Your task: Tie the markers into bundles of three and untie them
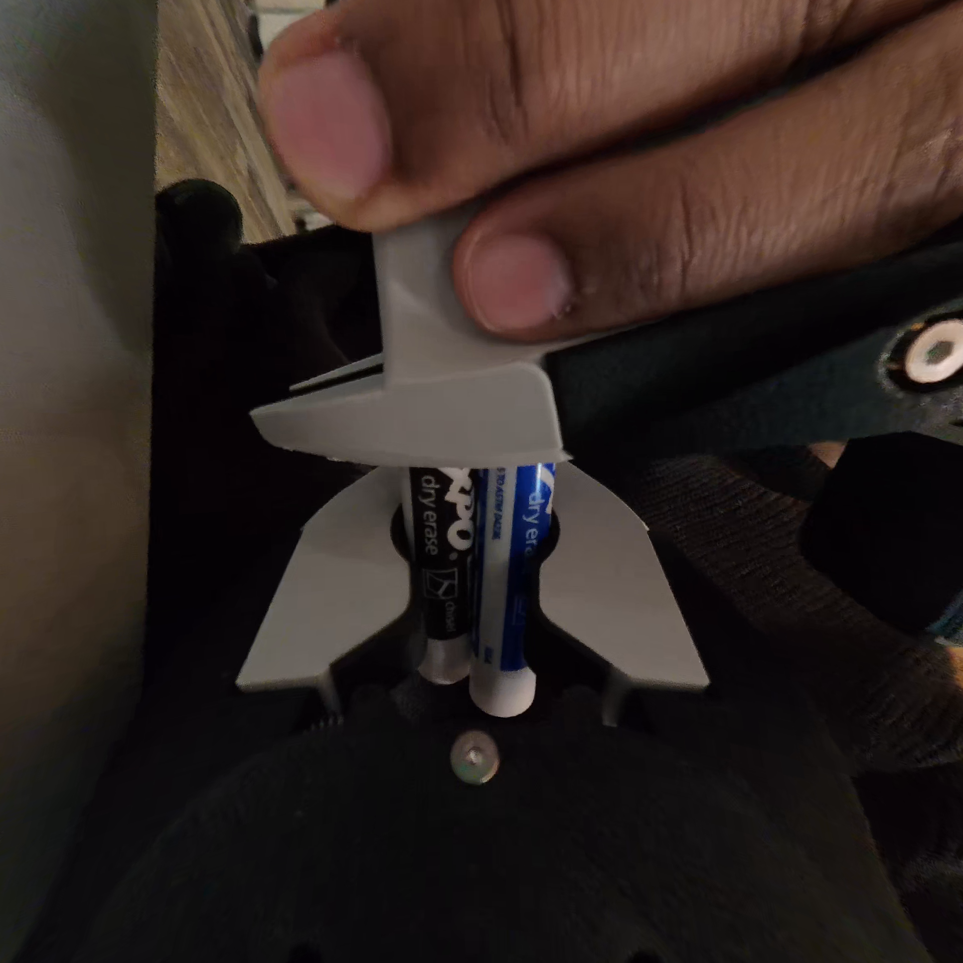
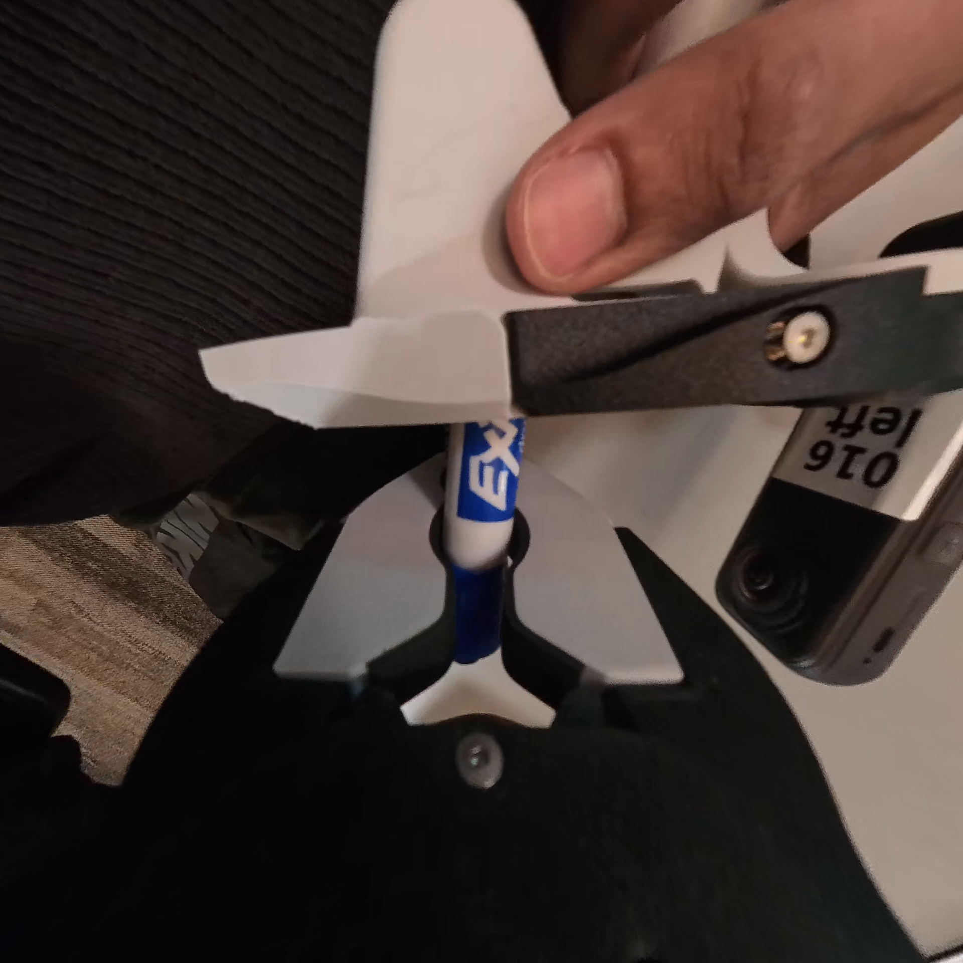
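My left claw (image 1: 471,526) clamps the black marker (image 1: 440,547) and blue marker (image 1: 513,563) lengthwise, while my right claw (image 2: 479,542) pinches that blue marker's far end.

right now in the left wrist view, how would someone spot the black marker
Find the grey fingers of the left gripper low in the left wrist view. Two markers stand side by side between them. The black marker is the left one, dark-labelled, beside the blue marker, whose label is blue and white.
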### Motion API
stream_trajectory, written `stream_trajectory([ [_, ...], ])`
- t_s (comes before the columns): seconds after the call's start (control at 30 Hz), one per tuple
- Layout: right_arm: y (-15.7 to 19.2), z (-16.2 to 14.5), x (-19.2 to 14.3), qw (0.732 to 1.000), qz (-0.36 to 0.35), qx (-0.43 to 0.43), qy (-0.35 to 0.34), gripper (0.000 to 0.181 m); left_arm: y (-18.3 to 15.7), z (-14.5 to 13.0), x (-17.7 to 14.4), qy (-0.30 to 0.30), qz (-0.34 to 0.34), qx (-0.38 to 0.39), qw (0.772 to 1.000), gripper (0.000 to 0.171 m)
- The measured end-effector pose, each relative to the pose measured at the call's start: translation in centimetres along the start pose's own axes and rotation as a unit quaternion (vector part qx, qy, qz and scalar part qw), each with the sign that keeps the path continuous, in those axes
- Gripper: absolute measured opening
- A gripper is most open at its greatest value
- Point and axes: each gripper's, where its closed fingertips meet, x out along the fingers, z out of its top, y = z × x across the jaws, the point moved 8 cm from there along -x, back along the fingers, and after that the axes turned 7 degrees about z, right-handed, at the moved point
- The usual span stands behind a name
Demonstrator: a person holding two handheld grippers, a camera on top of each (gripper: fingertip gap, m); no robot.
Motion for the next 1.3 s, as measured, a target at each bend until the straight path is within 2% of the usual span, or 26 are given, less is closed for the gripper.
stream_trajectory([
  [0.23,-0.2,-0.3,-0.1,1.0,-0.023,-0.009,-0.008,0.019,-0.3,0.0,0.5,-0.016,0.072,0.029,0.997,0.04],
  [0.4,-1.0,-1.8,-0.8,0.996,-0.075,0.035,-0.023,0.045,-0.6,0.7,-0.3,-0.046,0.146,0.034,0.988,0.041],
  [0.5,-1.3,-3.3,-1.8,0.989,-0.131,0.062,-0.039,0.06,-1.0,1.3,-1.4,-0.065,0.225,0.062,0.97,0.04],
  [0.6,-1.4,-5.5,-3.6,0.971,-0.199,0.108,-0.077,0.071,-2.3,2.5,-3.4,-0.106,0.316,0.112,0.936,0.04],
  [0.63,-1.4,-6.3,-4.3,0.962,-0.22,0.127,-0.097,0.071,-2.8,2.9,-4.4,-0.122,0.356,0.132,0.917,0.04],
  [0.7,-1.4,-7.9,-5.6,0.939,-0.262,0.168,-0.146,0.07,-3.7,3.8,-6.7,-0.145,0.455,0.19,0.858,0.04],
  [0.8,-1.4,-10.0,-7.4,0.885,-0.319,0.242,-0.24,0.062,-4.4,4.3,-9.8,-0.147,0.602,0.259,0.741,0.041],
  [0.97,-1.3,-11.5,-8.5,0.796,-0.331,0.325,-0.389,0.051,-4.0,3.7,-11.3,-0.124,0.755,0.309,0.566,0.042],
  [1.0,-1.3,-11.4,-8.4,0.783,-0.331,0.332,-0.409,0.05,-3.8,3.5,-11.1,-0.126,0.766,0.319,0.543,0.042],
  [1.03,-1.3,-11.0,-8.3,0.774,-0.33,0.334,-0.425,0.048,-3.6,3.3,-10.7,-0.134,0.763,0.325,0.543,0.042],
  [1.07,-1.3,-10.6,-8.1,0.77,-0.325,0.334,-0.436,0.047,-3.4,3.1,-10.4,-0.144,0.753,0.327,0.553,0.042],
  [1.3,-1.7,-7.0,-6.8,0.768,-0.326,0.325,-0.446,0.053,-2.9,2.1,-10.3,-0.183,0.72,0.334,0.581,0.042],
])
